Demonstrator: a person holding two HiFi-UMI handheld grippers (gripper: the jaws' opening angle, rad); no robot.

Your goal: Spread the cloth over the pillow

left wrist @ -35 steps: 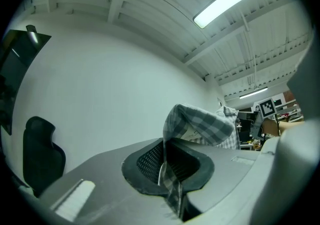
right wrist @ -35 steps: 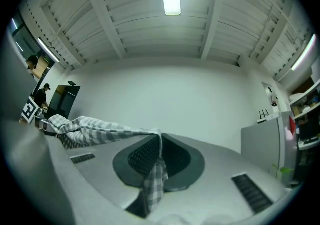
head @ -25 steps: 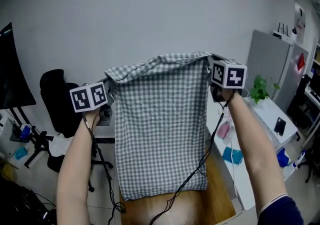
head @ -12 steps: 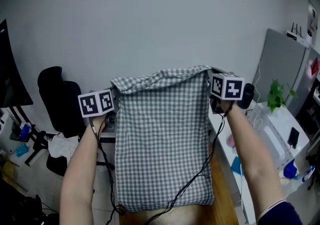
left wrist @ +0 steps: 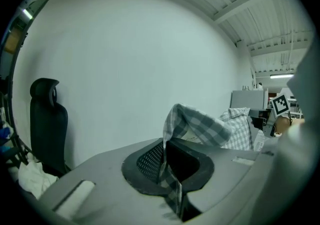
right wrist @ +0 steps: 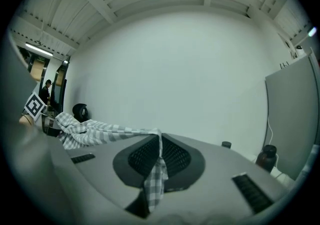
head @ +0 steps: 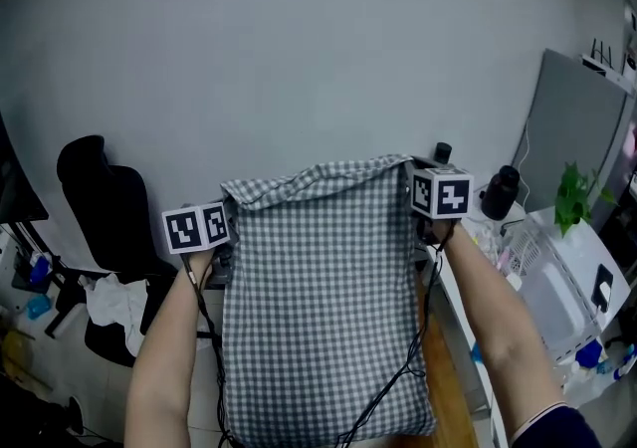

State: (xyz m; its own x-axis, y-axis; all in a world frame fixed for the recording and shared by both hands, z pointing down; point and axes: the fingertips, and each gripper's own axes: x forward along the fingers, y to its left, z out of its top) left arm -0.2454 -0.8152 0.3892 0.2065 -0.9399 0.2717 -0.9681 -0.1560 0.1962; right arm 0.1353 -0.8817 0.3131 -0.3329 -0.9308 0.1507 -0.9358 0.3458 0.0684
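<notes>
A grey-and-white checked cloth (head: pixel 323 297) hangs flat in front of me, held up by its two top corners. My left gripper (head: pixel 225 209) is shut on the top left corner, and its view shows the fabric (left wrist: pixel 200 124) pinched between the jaws (left wrist: pixel 167 166). My right gripper (head: pixel 414 169) is shut on the top right corner, with the cloth (right wrist: pixel 100 133) running out of its jaws (right wrist: pixel 159 161) toward the left gripper's marker cube (right wrist: pixel 34 105). The top edge sags a little between them. No pillow shows; the hanging cloth hides whatever lies under it.
A black office chair (head: pixel 100 197) stands at the left. To the right, a white desk carries a clear rack (head: pixel 542 277), a dark bottle (head: pixel 498 192) and a green plant (head: pixel 577 202) before a grey partition (head: pixel 577 127). Black cables (head: pixel 398 376) dangle across the cloth.
Both grippers and the cloth sit lower in the head view than before. The cloth's bottom edge has dropped to the frame's bottom, covering the wooden tabletop that showed earlier.
</notes>
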